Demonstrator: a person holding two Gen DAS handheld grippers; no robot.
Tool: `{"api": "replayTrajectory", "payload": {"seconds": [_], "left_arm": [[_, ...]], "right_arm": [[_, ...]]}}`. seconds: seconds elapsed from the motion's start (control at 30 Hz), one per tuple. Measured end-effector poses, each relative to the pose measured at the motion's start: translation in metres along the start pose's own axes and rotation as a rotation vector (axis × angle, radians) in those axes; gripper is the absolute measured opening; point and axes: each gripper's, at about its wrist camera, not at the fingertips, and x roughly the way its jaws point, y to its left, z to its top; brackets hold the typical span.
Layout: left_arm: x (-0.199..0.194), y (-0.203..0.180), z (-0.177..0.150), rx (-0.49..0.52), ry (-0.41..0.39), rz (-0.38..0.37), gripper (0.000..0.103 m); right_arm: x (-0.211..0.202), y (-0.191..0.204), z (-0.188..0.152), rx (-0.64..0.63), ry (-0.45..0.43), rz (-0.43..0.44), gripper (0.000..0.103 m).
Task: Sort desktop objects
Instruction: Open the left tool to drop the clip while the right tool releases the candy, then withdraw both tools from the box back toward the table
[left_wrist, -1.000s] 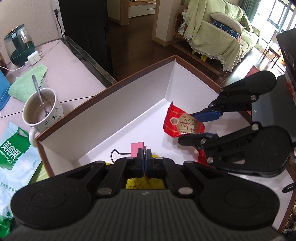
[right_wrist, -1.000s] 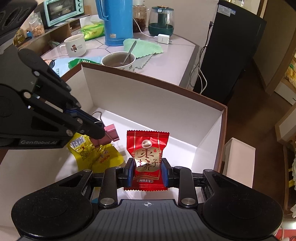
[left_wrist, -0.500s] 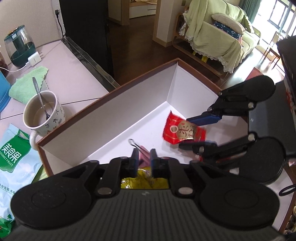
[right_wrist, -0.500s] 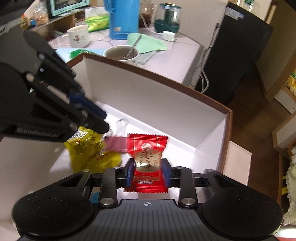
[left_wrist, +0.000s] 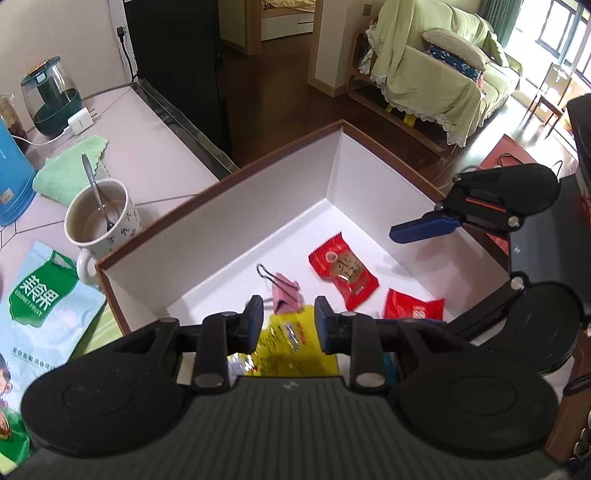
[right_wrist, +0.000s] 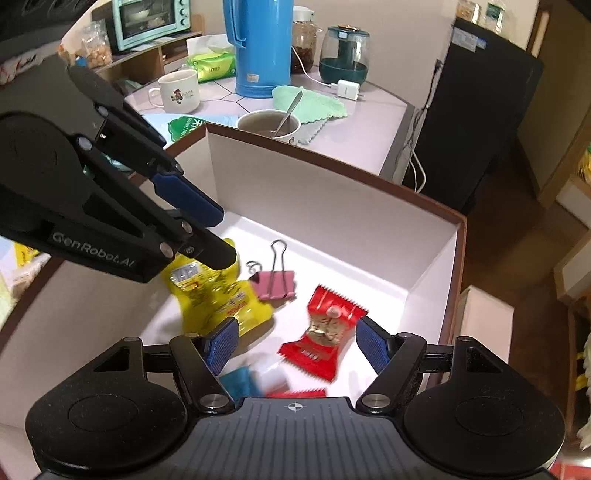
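Observation:
A white box with a brown rim (left_wrist: 258, 166) (right_wrist: 332, 162) holds the sorted items. On its floor lie a pink binder clip (left_wrist: 282, 293) (right_wrist: 275, 284), a red candy packet (left_wrist: 343, 271) (right_wrist: 325, 336), a second red packet (left_wrist: 413, 308) and a yellow packet (left_wrist: 284, 343) (right_wrist: 218, 295). My left gripper (left_wrist: 288, 314) (right_wrist: 221, 236) hovers above the clip, its jaws opening with nothing pressed between the pads. My right gripper (right_wrist: 297, 345) (left_wrist: 421, 273) hangs over the red candy packet, its jaws opening wide, and the packet lies free on the floor below them.
Left of the box stand a mug with a spoon (left_wrist: 101, 218), a green cloth (left_wrist: 70, 162) and a green-and-white snack bag (left_wrist: 37, 314). Behind are a blue thermos (right_wrist: 258, 44), a white mug (right_wrist: 177, 90) and a black cabinet (right_wrist: 480, 122). A blurred blue-and-white item (right_wrist: 255, 380) lies near my right fingers.
The left gripper opened and the binder clip dropped to the box floor. The right gripper opened and the red candy packet fell flat into the box. Both grippers drew back slightly.

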Motion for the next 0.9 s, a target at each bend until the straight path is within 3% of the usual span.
{"api": "replayTrajectory", "payload": {"seconds": [0.27, 0.9], "left_arm": [[-0.018, -0.020, -0.015, 0.025, -0.005, 0.025, 0.042], [-0.081, -0.067, -0.045, 0.060, -0.100, 0.048, 0.062]], "right_arm": [[-0.027, 0.011, -0.015, 0.087, 0.001, 0.009, 0.073], [-0.089, 0.040, -0.049, 0.186, -0.080, -0.059, 0.074]]}}
